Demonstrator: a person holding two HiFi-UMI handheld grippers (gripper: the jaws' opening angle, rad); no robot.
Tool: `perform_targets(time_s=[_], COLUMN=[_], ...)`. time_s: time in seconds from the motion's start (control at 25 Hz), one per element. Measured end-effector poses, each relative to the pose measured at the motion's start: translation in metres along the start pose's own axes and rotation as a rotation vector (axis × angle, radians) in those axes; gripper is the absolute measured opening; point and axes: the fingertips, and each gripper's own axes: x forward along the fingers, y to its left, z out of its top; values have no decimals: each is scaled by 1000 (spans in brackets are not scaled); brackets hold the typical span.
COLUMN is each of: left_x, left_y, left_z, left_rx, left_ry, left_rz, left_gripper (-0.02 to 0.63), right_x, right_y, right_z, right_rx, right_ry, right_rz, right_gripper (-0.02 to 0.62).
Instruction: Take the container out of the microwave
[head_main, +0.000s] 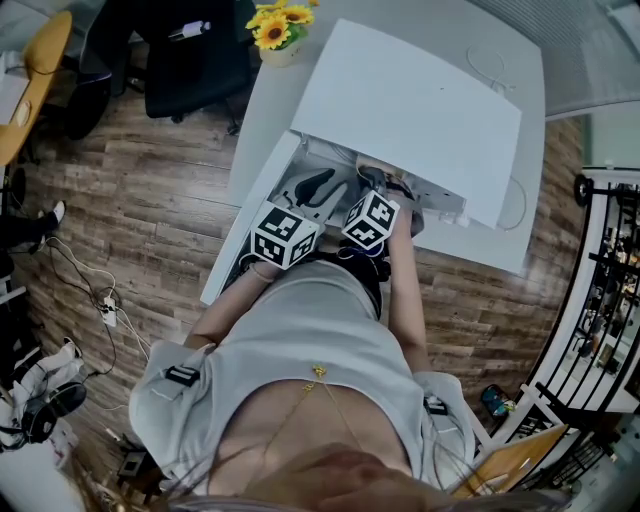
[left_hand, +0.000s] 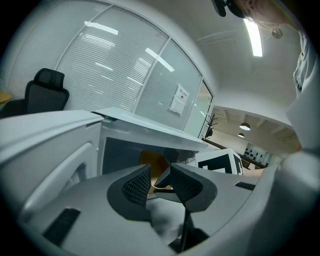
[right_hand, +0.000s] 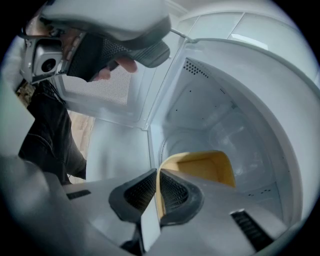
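Note:
A white microwave (head_main: 410, 100) stands on a white table with its door (head_main: 250, 215) swung open to the left. Inside its cavity (right_hand: 225, 115) sits a yellow container (right_hand: 205, 167), resting on the glass turntable. My right gripper (right_hand: 157, 190) reaches into the cavity and is shut on the container's near rim. My left gripper (left_hand: 160, 182) hovers just outside the opening, between the door (left_hand: 50, 155) and the right gripper. Its jaws stand a little apart with nothing pressed between them. Past them show the container (left_hand: 150, 162) and the right gripper's marker cube (left_hand: 220, 162).
A pot of sunflowers (head_main: 275, 28) stands on the table behind the microwave. A black office chair (head_main: 190, 60) is beyond the table's left end. Cables and a power strip (head_main: 105, 310) lie on the wooden floor at left. A black rack (head_main: 600, 300) stands at right.

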Motion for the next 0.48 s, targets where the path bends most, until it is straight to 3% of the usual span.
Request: perform_targets(time_s=[0.48], left_x=[0], left_y=[-4], left_z=[-1], left_rx=[6], left_ry=[8], left_rz=[0], left_gripper=[121], right_x=[-5], right_y=[1], right_z=[-1], right_rx=[-1], right_ry=[-5], right_rz=[5], right_gripper=[31])
